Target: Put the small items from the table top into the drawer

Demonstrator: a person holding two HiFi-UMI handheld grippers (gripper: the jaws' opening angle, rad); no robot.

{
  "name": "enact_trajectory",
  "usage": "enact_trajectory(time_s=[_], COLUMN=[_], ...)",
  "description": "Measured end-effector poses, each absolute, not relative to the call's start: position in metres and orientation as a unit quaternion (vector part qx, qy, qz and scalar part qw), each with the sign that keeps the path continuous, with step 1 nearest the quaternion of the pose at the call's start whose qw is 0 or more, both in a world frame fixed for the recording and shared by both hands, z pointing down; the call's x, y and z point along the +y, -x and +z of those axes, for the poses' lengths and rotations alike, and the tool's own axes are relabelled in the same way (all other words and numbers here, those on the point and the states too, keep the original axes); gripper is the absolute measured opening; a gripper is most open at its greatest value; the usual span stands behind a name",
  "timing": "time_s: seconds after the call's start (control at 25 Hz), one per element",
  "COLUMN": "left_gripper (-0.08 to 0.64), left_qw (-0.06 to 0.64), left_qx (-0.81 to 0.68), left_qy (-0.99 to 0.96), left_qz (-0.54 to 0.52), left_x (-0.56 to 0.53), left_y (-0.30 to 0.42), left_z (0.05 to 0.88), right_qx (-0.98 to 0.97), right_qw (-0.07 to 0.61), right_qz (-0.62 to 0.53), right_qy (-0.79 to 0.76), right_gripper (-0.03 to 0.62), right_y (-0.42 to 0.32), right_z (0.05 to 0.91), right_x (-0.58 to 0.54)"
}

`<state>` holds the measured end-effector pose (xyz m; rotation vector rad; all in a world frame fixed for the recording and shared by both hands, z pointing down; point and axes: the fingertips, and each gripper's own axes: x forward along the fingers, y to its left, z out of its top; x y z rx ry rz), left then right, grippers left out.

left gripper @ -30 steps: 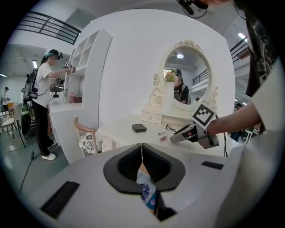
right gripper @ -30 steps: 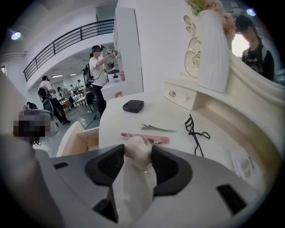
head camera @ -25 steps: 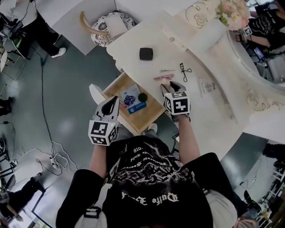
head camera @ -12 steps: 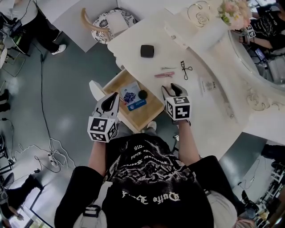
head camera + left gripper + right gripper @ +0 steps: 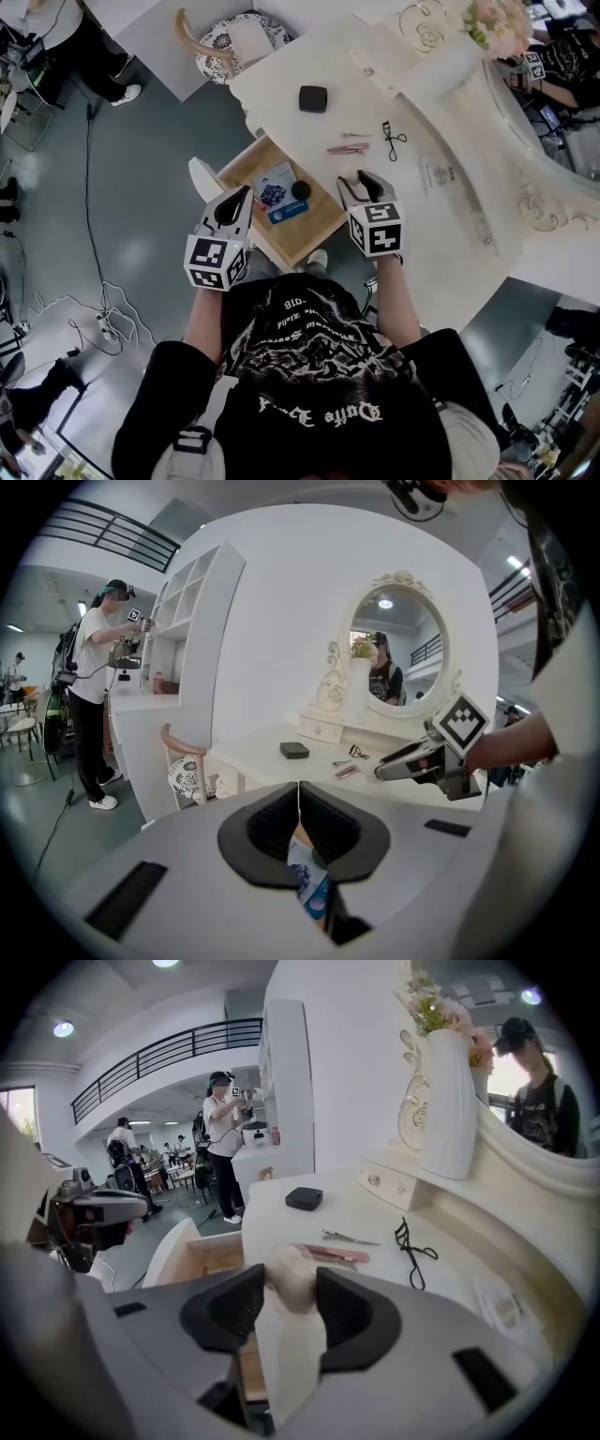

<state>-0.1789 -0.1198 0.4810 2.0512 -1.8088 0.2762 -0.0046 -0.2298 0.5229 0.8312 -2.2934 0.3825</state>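
Counting as I go: five small items on the counter (image 5: pixel 272 94). There's one black box (image 5: pixel 313 98) at twelve o'clock, one thin metal clip (image 5: pixel 356 135), one pink stick (image 5: pixel 347 148), one eyelash curler (image 5: pixel 391 139), and one flat sachet (image 5: pixel 437 175) out at two. One drawer (image 5: pixel 305 234) is open with three things inside: one picture card (image 5: pixel 275 193), one blue card (image 5: pixel 288 215), one black disc (image 5: pixel 300 190). One pale sponge (image 5: pixel 289 1277) sits in my right tongs (image 5: pixel 355 179). One flower vase (image 5: pixel 441 70), one chair (image 5: pixel 230 52).

Wears a black T-shirt (image 5: pixel 309 375) with white print; bears pale grey, black-padded left gripper (image 5: pixel 246 192) and right gripper (image 5: pixel 356 180) with marker cubes (image 5: pixel 214 262).
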Motion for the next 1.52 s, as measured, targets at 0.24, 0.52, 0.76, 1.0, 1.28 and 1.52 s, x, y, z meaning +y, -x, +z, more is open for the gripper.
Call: enact_trajectory(time_s=[0.24,0.52,0.76,1.0,1.28,1.52], left_gripper=[0.017,0.017,0.017,0.017,0.017,0.017], left_qw=[0.195,0.197,0.189,0.187,0.187,0.192], left_qx=[-0.652,-0.661,-0.668,-0.669,-0.68,-0.689], left_qy=[-0.727,-0.718,-0.713,-0.711,-0.7,-0.69], left_qz=[0.094,0.091,0.101,0.109,0.115,0.11], left_x=[-0.113,-0.105,-0.098,-0.09,-0.079,-0.073], left_y=[0.178,0.179,0.177,0.172,0.172,0.175], left_z=[0.48,0.483,0.482,0.484,0.486,0.487], right_qx=[-0.889,-0.9,-0.908,-0.909,-0.904,-0.898], right_qw=[0.342,0.352,0.36,0.38,0.402,0.419], right_qz=[0.13,0.124,0.119,0.121,0.117,0.123], right_qy=[-0.276,-0.225,-0.176,-0.122,-0.086,-0.059], right_gripper=[0.178,0.178,0.178,0.178,0.178,0.178], right_y=[0.018,0.032,0.045,0.06,0.064,0.066], right_z=[0.521,0.523,0.527,0.539,0.554,0.571], right_x=[-0.209,-0.185,-0.161,-0.136,-0.119,-0.109])
